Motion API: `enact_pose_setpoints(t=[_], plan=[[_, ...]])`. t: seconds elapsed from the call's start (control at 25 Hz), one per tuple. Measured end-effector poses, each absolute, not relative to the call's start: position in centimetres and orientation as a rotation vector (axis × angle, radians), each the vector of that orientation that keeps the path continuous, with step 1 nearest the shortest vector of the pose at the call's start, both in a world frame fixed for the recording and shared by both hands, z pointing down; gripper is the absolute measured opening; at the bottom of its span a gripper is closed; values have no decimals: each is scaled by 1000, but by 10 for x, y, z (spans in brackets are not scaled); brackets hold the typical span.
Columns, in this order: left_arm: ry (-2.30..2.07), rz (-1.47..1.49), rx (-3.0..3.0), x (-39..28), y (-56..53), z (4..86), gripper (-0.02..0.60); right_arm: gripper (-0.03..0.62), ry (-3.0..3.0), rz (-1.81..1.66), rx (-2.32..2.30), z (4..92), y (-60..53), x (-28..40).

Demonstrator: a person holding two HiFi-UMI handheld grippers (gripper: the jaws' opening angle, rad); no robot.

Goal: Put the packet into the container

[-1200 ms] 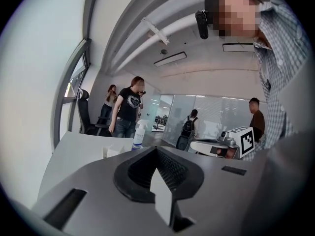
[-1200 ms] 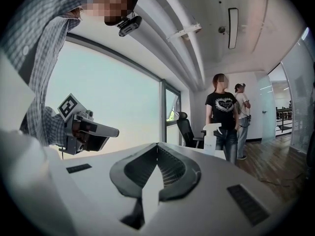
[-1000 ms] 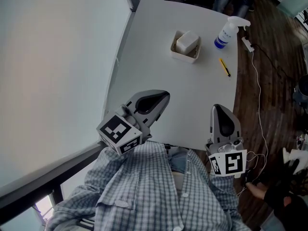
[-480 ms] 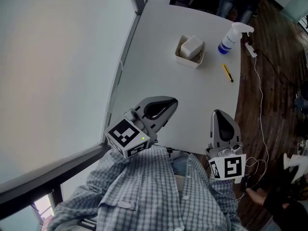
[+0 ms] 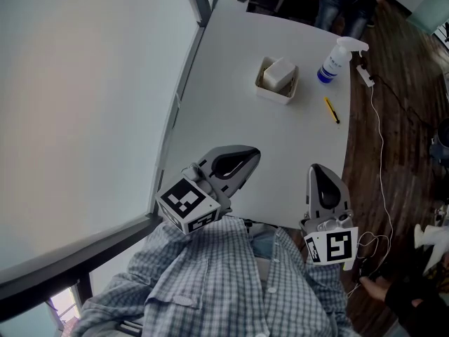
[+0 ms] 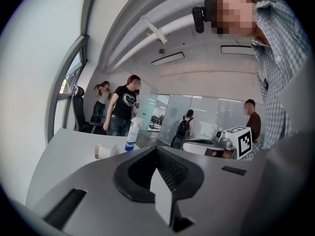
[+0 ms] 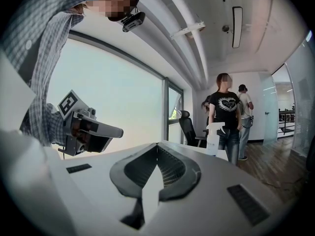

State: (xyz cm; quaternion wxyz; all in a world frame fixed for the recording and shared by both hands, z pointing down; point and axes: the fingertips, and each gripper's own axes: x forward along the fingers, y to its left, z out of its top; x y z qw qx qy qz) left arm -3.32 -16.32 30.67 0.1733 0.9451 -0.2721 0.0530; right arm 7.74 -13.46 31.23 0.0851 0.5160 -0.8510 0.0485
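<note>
While packet sits in container, left claw, right claw both fully closed, empty, touching nothing.

The head camera is looking steeply down; cameras on the left gripper and right gripper are facing level, sharing the white-topped plastic spray bottle.

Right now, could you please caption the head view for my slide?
Left gripper and right gripper, jaws shut, hover at the near end of the table; the packet lies in the far container.
</note>
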Motion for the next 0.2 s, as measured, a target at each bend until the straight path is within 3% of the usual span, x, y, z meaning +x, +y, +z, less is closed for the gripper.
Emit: enact_pose_setpoints(t=[0.2], plan=[[-758, 152, 2684, -30, -162, 306, 8, 12, -2541, 149, 1528, 313, -135, 77]])
